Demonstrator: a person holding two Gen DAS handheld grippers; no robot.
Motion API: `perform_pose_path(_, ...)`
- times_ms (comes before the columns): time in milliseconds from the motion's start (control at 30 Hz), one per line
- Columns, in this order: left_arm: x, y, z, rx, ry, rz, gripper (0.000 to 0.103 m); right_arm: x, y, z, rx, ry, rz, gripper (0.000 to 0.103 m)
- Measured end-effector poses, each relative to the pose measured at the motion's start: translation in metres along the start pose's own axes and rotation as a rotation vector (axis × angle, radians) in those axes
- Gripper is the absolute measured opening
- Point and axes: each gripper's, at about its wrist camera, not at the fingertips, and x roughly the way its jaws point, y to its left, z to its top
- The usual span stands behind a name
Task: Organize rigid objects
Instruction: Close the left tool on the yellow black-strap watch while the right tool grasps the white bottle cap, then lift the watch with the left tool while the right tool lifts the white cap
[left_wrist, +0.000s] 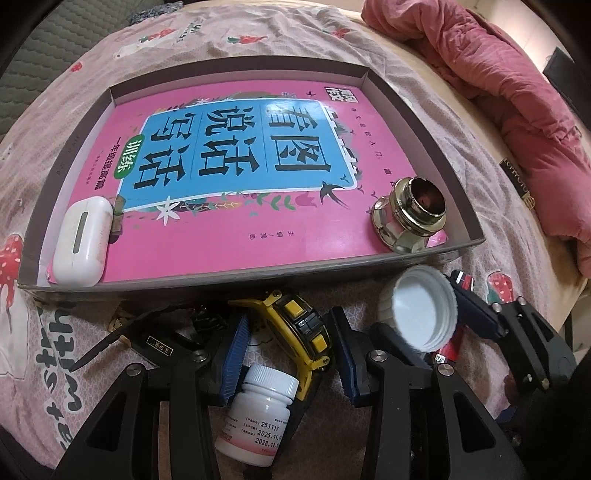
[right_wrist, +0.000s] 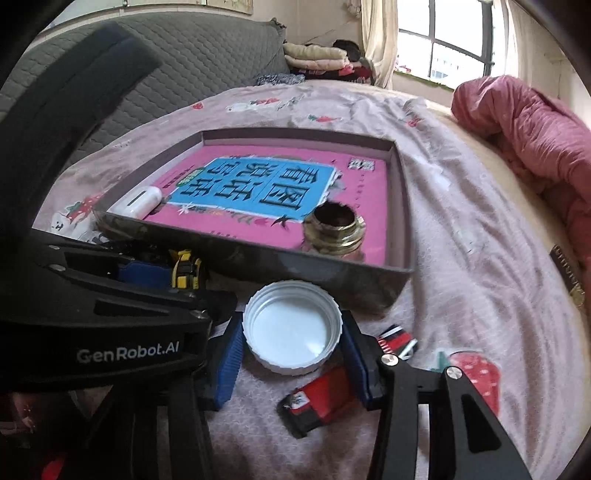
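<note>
**Grippers at the near edge of the tray**

A pink printed bedsheet (right_wrist: 461, 236) covered the bed. Nearest, just short of the cardboard tray (left_wrist: 255, 276), the left gripper (left_wrist: 291, 354) straddled a yellow tape measure (left_wrist: 299, 332), jaws partly apart; I couldn't tell if they pinched it. Beside it, the right gripper (right_wrist: 291, 354) clasped a white cap (right_wrist: 291, 328). Inside the tray lay a pink book (left_wrist: 229, 236), earbud case (left_wrist: 83, 243) and brass fitting (left_wrist: 410, 221). Beyond stood a grey sofa (right_wrist: 207, 48) and window (right_wrist: 443, 44).

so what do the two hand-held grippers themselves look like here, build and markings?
Both match: the left hand-held gripper and right hand-held gripper have matte black linkage arms with cut-out slots and silver pivot screws, ending in blue ribbed pads. The left one's body carries white "GenRobot.AI" lettering. No cables or sleeves visible.
</note>
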Motion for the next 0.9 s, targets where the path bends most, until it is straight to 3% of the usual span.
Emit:
perform_pose_path(233, 0.003, -0.001, 0.004, -0.019, 0.03, 0.034, 0.045, -0.012, 0.008, -0.001, -0.088, -0.046, -0.103, 0.049)
perform_pose_path(367, 0.006, -0.006, 0.006, -0.023, 0.036, 0.076, 0.044, -0.017, 0.001, -0.001, -0.072, -0.055, -0.13, 0.049)
perform_pose_path(467, 0.008, -0.011, 0.007, -0.025, 0.036, 0.1, 0.036, -0.02, -0.008, 0.0, -0.04, -0.06, -0.121, 0.049)
perform_pose_path(567, 0.007, -0.012, 0.007, -0.021, 0.04, 0.107, 0.036, -0.022, -0.009, -0.001, -0.031, -0.064, -0.121, 0.049)
perform_pose_path(900, -0.01, 0.002, -0.004, -0.065, -0.012, 0.028, 0.035, -0.024, -0.02, -0.001, 0.06, -0.065, -0.038, 0.049)
